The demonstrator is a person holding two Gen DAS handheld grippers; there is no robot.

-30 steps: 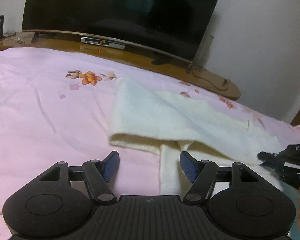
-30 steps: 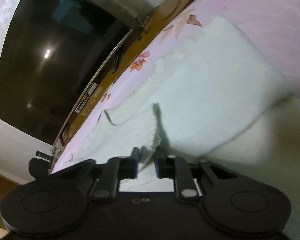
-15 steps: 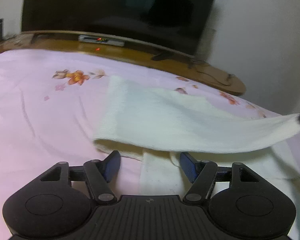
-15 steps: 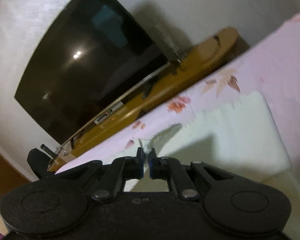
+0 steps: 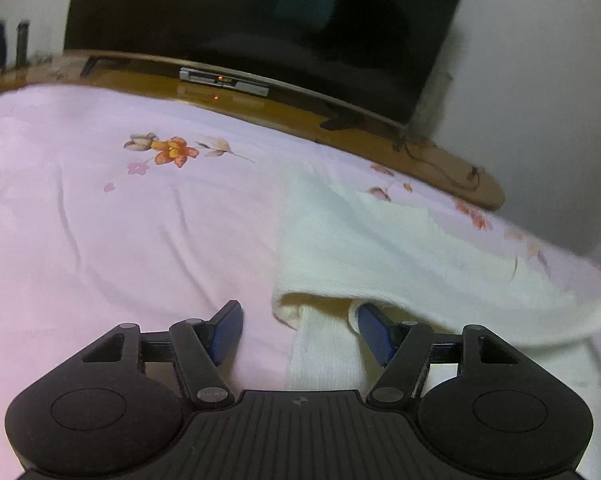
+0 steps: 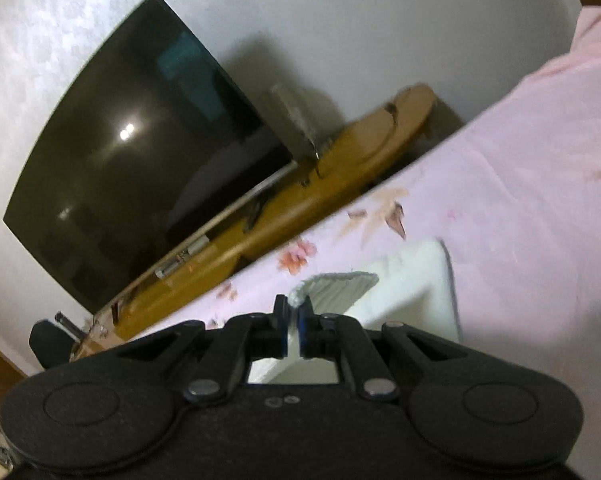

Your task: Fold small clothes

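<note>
The right gripper [image 6: 293, 312] has its jaws pinched tight on an edge of the cream cloth [image 5: 384, 256]. A little fuzzy bit of that cloth [image 6: 340, 284] sticks up past the tips. The cloth edge is lifted off the bed here.

The left gripper [image 5: 296, 320] has its jaws wide apart and pinches nothing. Its jaws have just been closing a tiny bit. The blue pad [image 5: 374, 330] on the right side sits under the lifted fold of the cloth, and a strip of the cloth lies between the two blue pads. The other pad is over bare sheet.

The cloth lies on the pink sheet [image 5: 100, 240], which has orange flowers printed on it. One side of the cloth is flat on the sheet. The other side rises in a long flap toward the right edge of the left wrist view.

Past the far edge of the sheet is a wooden shelf [image 5: 440, 160]. A big dark TV [image 5: 260, 20] stands on it, and a small silver box [image 5: 224, 80] with a red light sits under the TV. There are no bins or baskets to see.
</note>
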